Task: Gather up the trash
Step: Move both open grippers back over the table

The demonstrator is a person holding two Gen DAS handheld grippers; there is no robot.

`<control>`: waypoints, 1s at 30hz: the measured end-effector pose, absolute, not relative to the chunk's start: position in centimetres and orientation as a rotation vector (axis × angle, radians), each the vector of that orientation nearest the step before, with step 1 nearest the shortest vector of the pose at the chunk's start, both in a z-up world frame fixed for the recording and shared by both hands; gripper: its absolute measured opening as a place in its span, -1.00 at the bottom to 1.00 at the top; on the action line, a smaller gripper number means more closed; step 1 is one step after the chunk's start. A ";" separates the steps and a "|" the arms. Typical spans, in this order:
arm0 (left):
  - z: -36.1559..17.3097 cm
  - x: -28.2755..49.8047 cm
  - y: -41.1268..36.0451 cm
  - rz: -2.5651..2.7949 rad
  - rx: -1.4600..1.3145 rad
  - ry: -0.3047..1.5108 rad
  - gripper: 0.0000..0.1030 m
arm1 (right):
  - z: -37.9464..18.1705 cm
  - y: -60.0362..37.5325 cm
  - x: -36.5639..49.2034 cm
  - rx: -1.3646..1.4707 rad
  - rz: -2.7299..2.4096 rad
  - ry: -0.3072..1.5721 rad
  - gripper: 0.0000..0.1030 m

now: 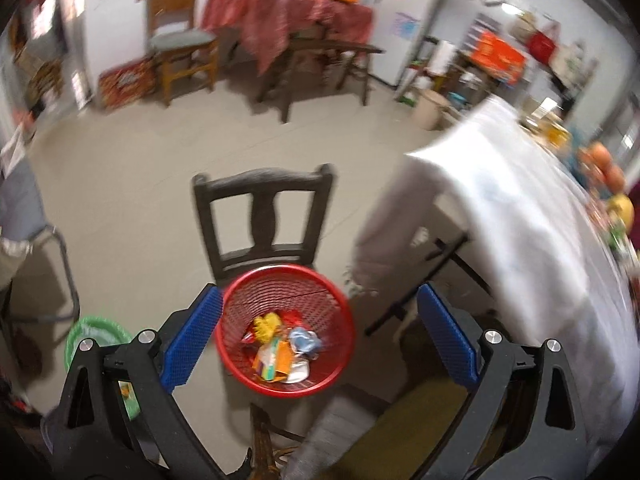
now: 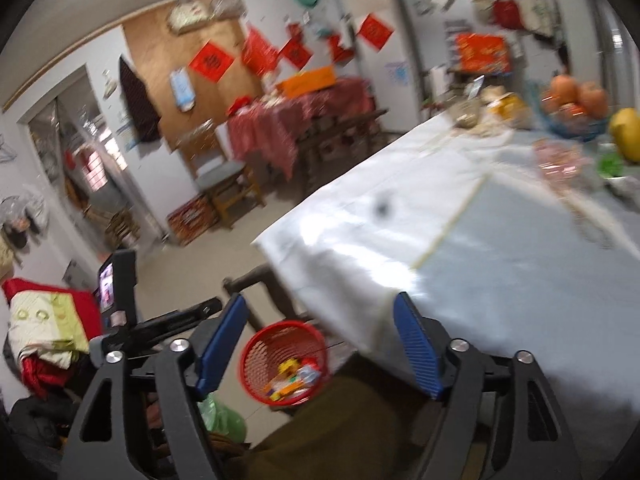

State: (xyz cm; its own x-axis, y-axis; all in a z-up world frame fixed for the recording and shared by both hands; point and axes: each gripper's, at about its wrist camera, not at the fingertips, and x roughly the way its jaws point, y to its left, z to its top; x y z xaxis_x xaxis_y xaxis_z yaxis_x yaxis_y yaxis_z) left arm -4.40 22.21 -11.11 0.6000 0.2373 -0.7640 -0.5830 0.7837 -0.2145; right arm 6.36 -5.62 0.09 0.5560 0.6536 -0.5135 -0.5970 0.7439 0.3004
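A red mesh waste basket (image 1: 320, 292) stands on the floor in front of a dark wooden chair (image 1: 262, 216). It holds several pieces of colourful trash (image 1: 280, 348). My left gripper (image 1: 320, 304) is open and empty, hovering above the basket. The basket also shows in the right wrist view (image 2: 260, 348), low between the fingers, with wrappers (image 2: 294, 380) inside. My right gripper (image 2: 320, 312) is open and empty, above the near corner of the table (image 2: 500, 248).
The table has a white and grey cloth (image 1: 520, 208) and carries oranges in a blue basket (image 2: 576, 108), a yellow fruit (image 2: 626, 132) and a pink wrapper (image 2: 560, 160). A green bin (image 1: 96, 332) sits at left. A brown cushioned seat (image 2: 332, 432) is below.
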 end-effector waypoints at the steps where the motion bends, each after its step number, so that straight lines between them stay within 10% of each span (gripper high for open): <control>1: -10.8 -4.3 21.4 0.487 -0.455 0.790 0.86 | 0.4 -6.6 6.3 0.105 0.721 0.631 0.56; 30: -7.5 14.5 3.2 0.211 -0.024 0.856 0.87 | -4.7 -29.2 17.9 0.322 0.236 0.626 0.79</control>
State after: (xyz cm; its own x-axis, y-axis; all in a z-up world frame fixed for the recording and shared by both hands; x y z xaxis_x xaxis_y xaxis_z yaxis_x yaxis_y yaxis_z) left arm 14.51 3.20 -7.47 0.6359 0.1753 -0.7516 -0.1946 0.9788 0.0637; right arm 17.85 -29.16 -4.69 0.7862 0.3111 -0.5340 -0.1186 0.9239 0.3637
